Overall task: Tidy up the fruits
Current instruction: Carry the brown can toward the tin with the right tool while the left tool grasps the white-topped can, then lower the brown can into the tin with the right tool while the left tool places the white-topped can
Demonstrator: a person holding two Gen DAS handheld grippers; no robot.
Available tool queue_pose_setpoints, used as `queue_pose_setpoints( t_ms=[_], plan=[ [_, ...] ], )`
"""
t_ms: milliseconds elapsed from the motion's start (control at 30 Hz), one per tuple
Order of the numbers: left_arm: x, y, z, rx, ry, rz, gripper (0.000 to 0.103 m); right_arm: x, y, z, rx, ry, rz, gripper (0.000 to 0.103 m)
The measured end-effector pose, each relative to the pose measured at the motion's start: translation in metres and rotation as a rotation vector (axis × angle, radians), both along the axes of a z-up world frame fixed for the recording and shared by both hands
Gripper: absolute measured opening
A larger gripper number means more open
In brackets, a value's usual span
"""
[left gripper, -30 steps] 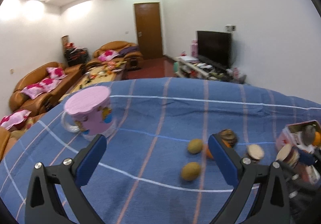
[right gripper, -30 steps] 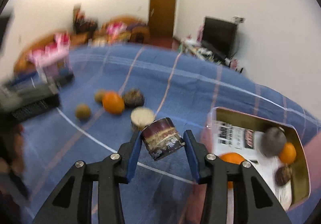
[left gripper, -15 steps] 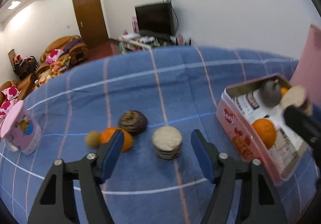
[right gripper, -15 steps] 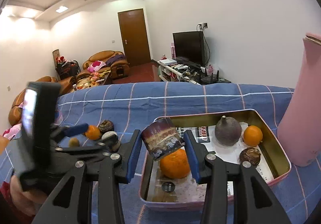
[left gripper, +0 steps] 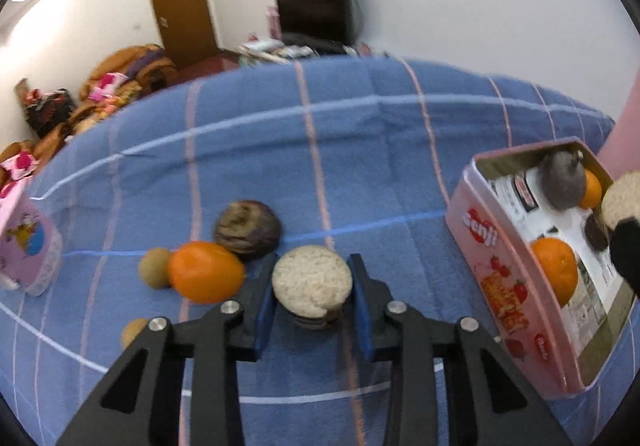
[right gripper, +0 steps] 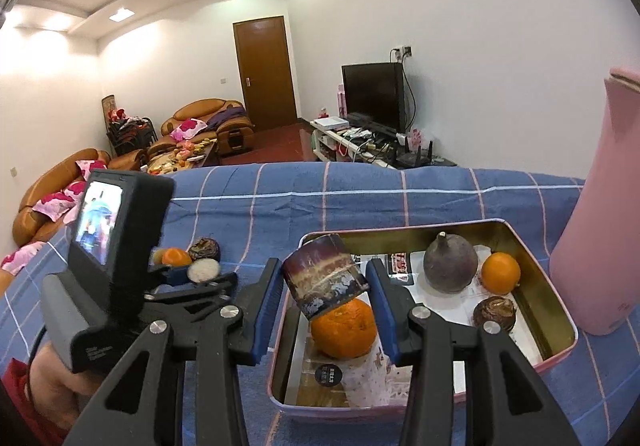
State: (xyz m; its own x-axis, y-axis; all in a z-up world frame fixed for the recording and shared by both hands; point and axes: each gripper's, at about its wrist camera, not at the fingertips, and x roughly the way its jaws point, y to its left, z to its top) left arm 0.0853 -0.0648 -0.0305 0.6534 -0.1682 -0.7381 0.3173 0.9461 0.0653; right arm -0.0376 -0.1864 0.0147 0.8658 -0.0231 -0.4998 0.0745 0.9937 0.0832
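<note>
My left gripper (left gripper: 313,294) has its fingers close on both sides of a cut fruit piece with a pale face (left gripper: 312,280) lying on the blue cloth. An orange (left gripper: 205,277), a dark wrinkled fruit (left gripper: 247,229) and two small brown fruits (left gripper: 154,268) lie to its left. My right gripper (right gripper: 325,296) is shut on a dark purple cut fruit piece (right gripper: 324,280), held above the near left of the pink tin (right gripper: 560,346). The tin holds two oranges (right gripper: 344,328), a dark round fruit (right gripper: 450,264) and a small brown one (right gripper: 494,312).
A tall pink jug (right gripper: 596,214) stands right of the tin. A pink mug (left gripper: 28,250) stands at the cloth's left. The tin also shows in the left wrist view (left gripper: 492,246), at the right. The left gripper's body and hand show in the right wrist view (right gripper: 108,270).
My left gripper swung from the mug towards the loose fruits and narrowed around the pale cut piece. My right gripper carried the dark piece from the cloth to above the tin.
</note>
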Motion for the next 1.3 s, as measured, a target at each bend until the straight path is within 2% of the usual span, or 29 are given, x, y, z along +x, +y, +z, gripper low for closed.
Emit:
queue_pose_setpoints(
  t_ms=[167, 333, 600, 1300],
  plan=[
    [-0.022, 0.015, 0.018, -0.010, -0.169, 0.113, 0.035, -0.007, 0.006, 0.001, -0.020, -0.049, 0.006, 0.045],
    [-0.042, 0.023, 0.024, -0.012, -0.232, 0.158, 0.036, -0.013, 0.007, 0.002, -0.014, -0.081, 0.009, 0.045],
    [-0.062, 0.027, 0.028, 0.011, -0.296, 0.189, 0.036, -0.015, 0.020, -0.002, -0.050, -0.072, 0.031, 0.045],
    [-0.095, 0.034, 0.028, -0.039, -0.316, 0.209, 0.036, -0.027, 0.032, -0.003, -0.106, -0.055, 0.060, 0.045]
  ],
)
